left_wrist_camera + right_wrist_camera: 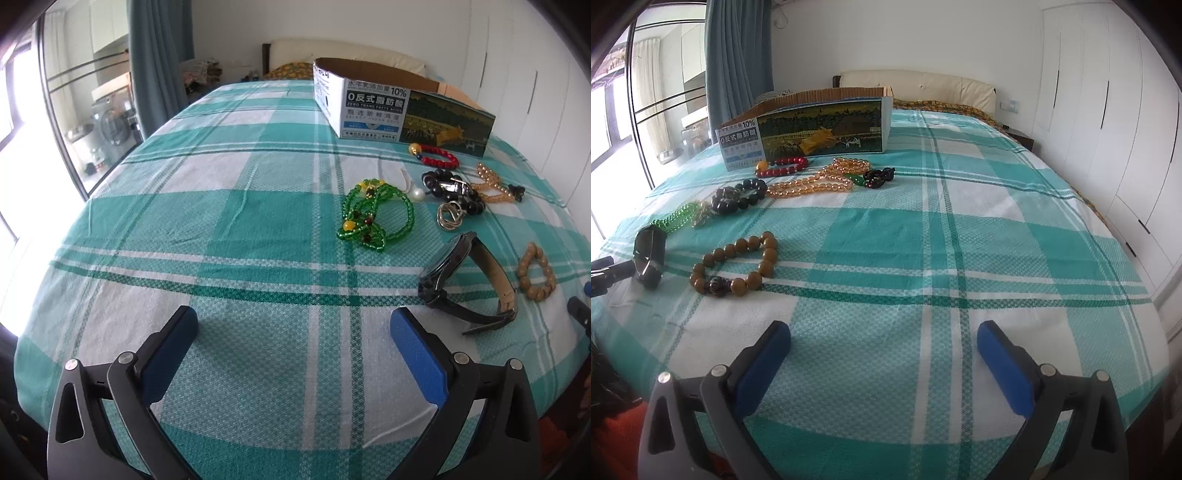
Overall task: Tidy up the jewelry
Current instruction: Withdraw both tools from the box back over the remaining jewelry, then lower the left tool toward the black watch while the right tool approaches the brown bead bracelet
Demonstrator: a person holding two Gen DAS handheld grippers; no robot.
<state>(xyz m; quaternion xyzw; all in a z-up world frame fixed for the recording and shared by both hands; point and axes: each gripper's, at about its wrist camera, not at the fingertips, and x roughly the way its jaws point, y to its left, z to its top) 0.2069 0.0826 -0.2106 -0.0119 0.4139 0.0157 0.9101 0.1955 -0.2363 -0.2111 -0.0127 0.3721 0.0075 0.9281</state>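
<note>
Green-and-white checked bedding covers the bed [960,229] I work over, with white wardrobe doors [1108,110] along one side and a blue curtain [738,48] by the window. My landmark is the open cardboard box [820,125] standing on the bedding. Just in front of the box lies a red bead bracelet [785,165]; beside that, amber beads [820,182] and a black bead bracelet [740,197]. Nearer me than the box, the green bead strand [369,216] lies in loops, with a silver chain [448,216] next to it. Nearer still lie a black wristwatch [465,280] and a brown wooden bead bracelet [738,264]. My left tongs [293,328] gape wide over bare bedding, gripping nothing. My right tongs [882,338] are spread fully apart too, empty, well short of the box.
</note>
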